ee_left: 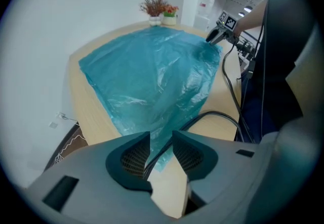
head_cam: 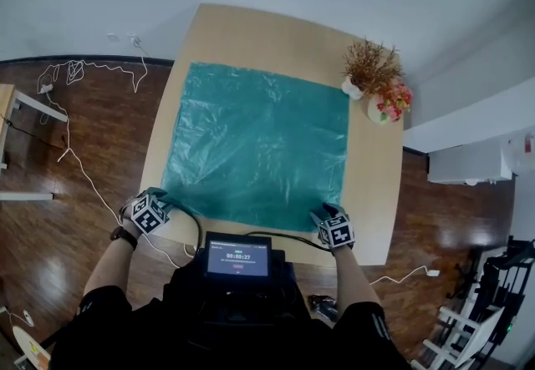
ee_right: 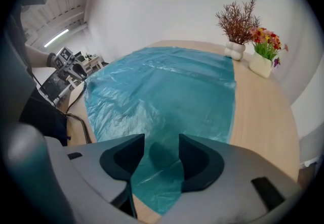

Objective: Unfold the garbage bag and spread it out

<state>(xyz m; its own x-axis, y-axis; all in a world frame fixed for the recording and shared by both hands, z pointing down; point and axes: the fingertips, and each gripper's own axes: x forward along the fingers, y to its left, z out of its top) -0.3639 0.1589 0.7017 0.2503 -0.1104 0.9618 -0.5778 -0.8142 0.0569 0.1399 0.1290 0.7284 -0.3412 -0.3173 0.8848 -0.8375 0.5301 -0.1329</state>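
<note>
Teal bag (ee_right: 167, 86) plastic lies under the right tongs (ee_right: 161, 143), whose jaws stand apart over its near corner, pinching nothing. The left tongs (ee_left: 161, 139) gape too, above the other near corner, with a black cable (ee_left: 217, 115) showing in the gap. The bag is spread flat across the desk (head_cam: 368, 193), with two plants (head_cam: 378, 80) beside its far right corner.

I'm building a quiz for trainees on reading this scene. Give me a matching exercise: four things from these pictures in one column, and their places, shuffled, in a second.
Things:
1. garbage bag
2. pot of red flowers
3. left gripper
4. screen

Places:
A. at the bag's near left corner
B. by the far right corner of the table
C. spread flat across the table
D. in front of the table's near edge

Pairs: 1-C, 2-B, 3-A, 4-D
</note>
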